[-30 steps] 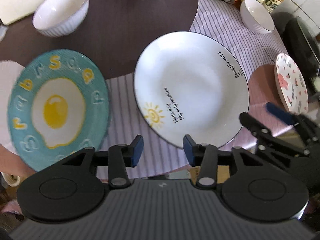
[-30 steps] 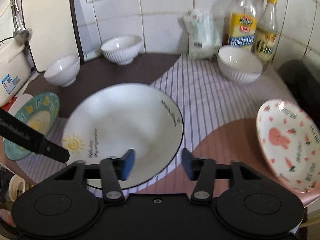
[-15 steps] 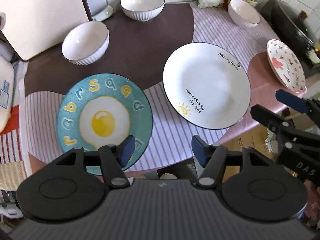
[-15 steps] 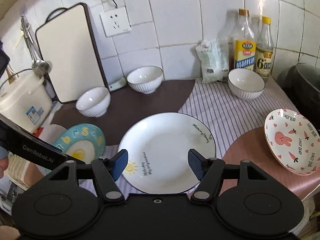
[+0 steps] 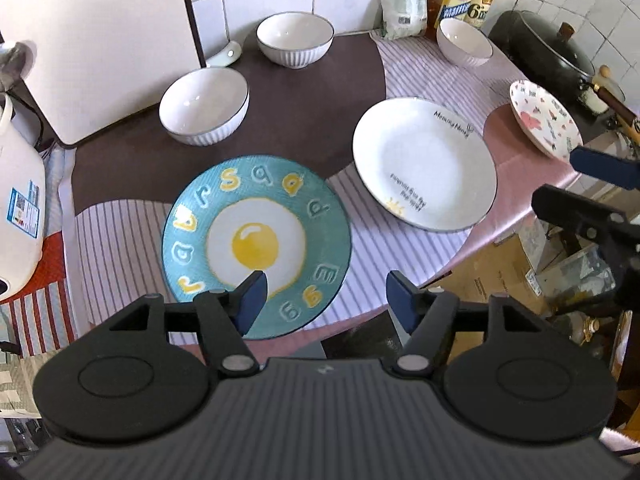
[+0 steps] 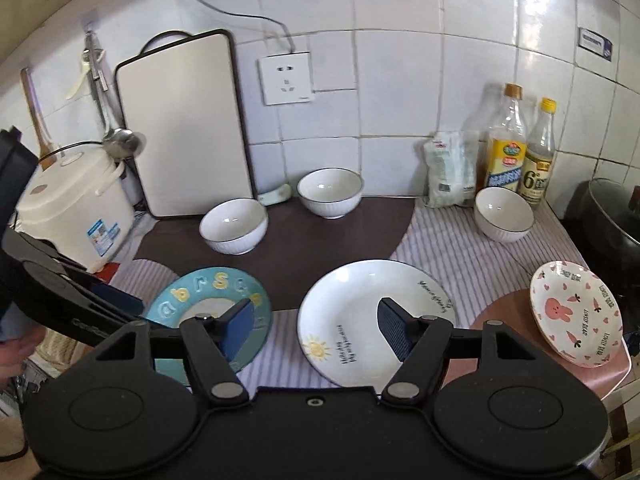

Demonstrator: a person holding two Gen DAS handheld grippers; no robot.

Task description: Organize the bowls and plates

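Round glossy white plate (image 6: 372, 320); 3 ribbed, seemingly ceramic bowls (image 6: 234, 226).

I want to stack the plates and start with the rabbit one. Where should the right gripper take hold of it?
Take the rabbit plate by its near rim, coming in low from the table's front edge. It lies flat and shallow at the front right corner, so its rim there is reachable: one of the fingers goes over the rim, the other under.

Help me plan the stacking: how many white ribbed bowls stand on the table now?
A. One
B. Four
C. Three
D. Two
C: one bowl by the cutting board, one at the wall, one before the bottles.
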